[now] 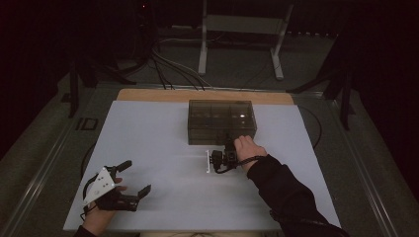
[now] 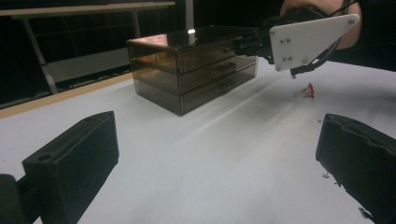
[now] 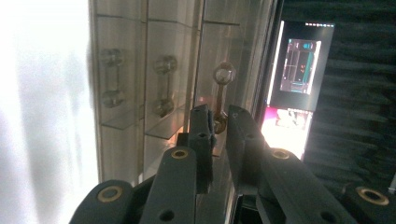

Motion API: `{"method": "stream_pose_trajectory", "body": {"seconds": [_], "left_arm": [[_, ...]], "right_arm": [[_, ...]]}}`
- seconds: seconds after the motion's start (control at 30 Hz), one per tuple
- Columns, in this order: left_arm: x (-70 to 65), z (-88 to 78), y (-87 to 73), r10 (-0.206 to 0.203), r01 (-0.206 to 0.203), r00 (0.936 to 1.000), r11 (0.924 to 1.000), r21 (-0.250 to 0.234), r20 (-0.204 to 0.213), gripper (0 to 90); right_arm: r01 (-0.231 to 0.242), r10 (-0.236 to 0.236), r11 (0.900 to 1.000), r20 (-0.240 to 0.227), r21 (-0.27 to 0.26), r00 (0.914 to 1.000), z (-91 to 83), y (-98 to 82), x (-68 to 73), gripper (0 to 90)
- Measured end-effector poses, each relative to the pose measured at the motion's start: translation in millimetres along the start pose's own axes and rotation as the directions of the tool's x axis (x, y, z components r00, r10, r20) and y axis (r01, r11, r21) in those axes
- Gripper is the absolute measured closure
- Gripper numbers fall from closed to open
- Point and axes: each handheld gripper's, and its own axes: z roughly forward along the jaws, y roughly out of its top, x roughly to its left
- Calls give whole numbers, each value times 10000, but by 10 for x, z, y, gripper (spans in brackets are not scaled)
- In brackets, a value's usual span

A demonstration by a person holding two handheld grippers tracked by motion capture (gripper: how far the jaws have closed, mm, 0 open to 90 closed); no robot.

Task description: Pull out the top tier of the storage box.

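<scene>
White tabletop (image 1: 148,148), dark room | smoky three-drawer box (image 1: 221,121) at far centre | my right gripper (image 3: 219,122) jaws pinch top drawer handle (image 3: 221,93) | left gripper (image 1: 129,178) jaws open, idle | next, I judge: straight pull outward

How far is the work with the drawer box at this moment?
All three drawers of the drawer box look closed. The right gripper has its jaws closed on the top drawer's handle, likely to pull it. The left gripper waits open on the table.
</scene>
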Motion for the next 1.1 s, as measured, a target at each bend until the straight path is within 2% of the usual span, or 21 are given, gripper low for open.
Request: {"method": "stream_pose_trajectory", "body": {"seconds": [0.3, 0.5, 0.7, 1.1], "left_arm": [[-3, 4, 1, 8, -8, 10000, 10000, 14, 19, 2], [-4, 3, 1, 4, -4, 10000, 10000, 13, 19, 2], [-6, 7, 1, 25, -25, 10000, 10000, 38, 12, 2], [-3, 8, -1, -7, 7, 10000, 10000, 65, -10, 2]], "right_arm": [[144, -147, 9993, -100, -336, 9998, -125, -58, 20, 810], [48, -53, 9993, -131, -357, 9999, -136, -61, 23, 810], [248, -252, 9991, -128, -357, 9996, -136, -59, 21, 808], [261, -275, 9982, -256, -540, 9993, -124, -79, 0, 800]]}}
